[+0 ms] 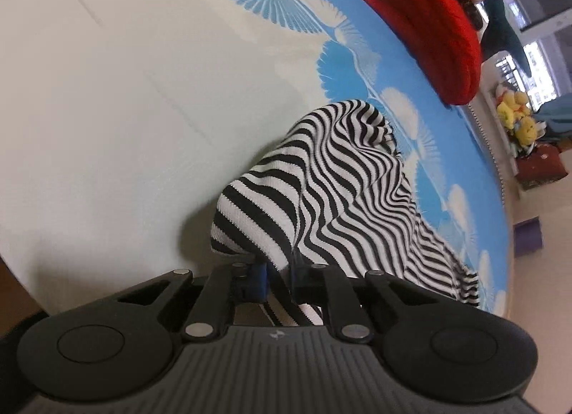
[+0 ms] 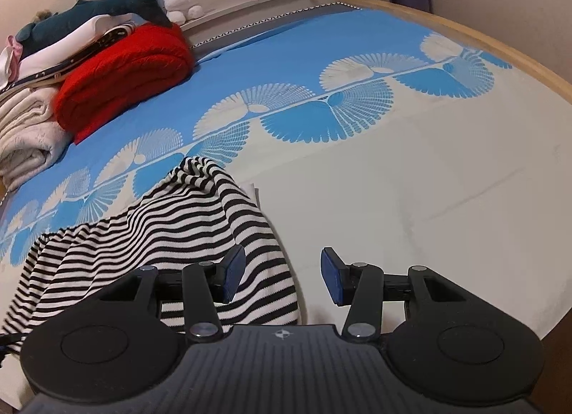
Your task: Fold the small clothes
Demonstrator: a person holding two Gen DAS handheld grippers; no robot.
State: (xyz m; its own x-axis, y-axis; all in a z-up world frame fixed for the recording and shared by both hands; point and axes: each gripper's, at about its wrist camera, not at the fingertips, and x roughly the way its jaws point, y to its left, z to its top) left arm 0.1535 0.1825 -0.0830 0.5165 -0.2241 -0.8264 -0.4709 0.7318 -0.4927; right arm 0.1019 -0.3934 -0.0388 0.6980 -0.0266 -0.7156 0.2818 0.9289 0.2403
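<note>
Bedsheet (image 2: 393,199) supports the striped garment (image 2: 186,221), lying bunched. Left gripper (image 1: 279,280) pinches its edge; right gripper (image 2: 282,278) hangs wide open, empty. Risk: single-point lifting bunches fabric, skewing the fold.

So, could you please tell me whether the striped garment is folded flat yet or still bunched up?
Still bunched. The striped garment lies rumpled on the bed, one edge lifted in the shut left gripper; the right gripper is open.

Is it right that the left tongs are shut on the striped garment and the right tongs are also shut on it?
Not quite. The left tongs are shut on the striped garment, but the right wrist view shows the right tongs open, holding nothing.
</note>
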